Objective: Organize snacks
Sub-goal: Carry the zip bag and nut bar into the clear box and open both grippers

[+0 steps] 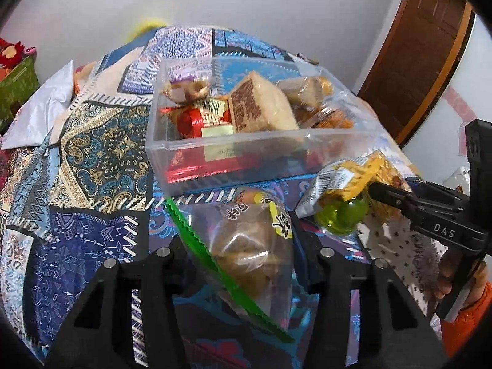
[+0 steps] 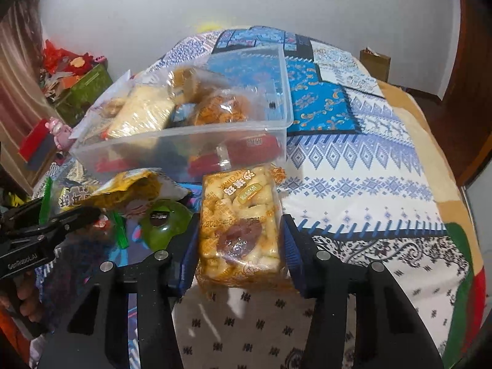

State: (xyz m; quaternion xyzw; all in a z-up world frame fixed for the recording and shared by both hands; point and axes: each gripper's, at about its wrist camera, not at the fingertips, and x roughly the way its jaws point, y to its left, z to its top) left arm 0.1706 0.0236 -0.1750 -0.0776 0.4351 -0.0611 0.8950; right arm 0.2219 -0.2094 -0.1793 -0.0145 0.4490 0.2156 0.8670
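Patchwork cloth (image 2: pixel 353 166) in blue, white and cream covers the whole surface, which looks like a bed (image 1: pixel 86 141), its far edge meeting a plain pale wall (image 1: pixel 276 9). A brown wooden door (image 1: pixel 424 58) stands past the right edge, and a green box (image 2: pixel 83 92) topped with red toys sits beyond the left edge, beside a white pillow (image 1: pixel 40 117).

A clear plastic bin (image 1: pixel 233 147) rests in the middle of the bed, already holding several wrapped snacks: a tan block-shaped cake, red and gold packets and orange-brown pastries.

The left gripper (image 1: pixel 240 246) is spread around a clear bag with a green zigzag edge (image 1: pixel 246 246) that holds a brownish pastry; whether the pads press the bag I cannot tell. This bag lies just in front of the bin's near wall.

The right gripper (image 2: pixel 240 240) pinches a clear packet of golden puffed biscuits (image 2: pixel 240 224) between its blue pads, the packet standing just in front of the bin's near right corner.

Between the two packets, near the bin's front wall, lie a yellow crumpled snack bag (image 1: pixel 353 178) and a round green jelly cup (image 2: pixel 163 224), the bag partly over the cup. A brown paper bag (image 2: pixel 375 61) stands by the far right corner of the bed.
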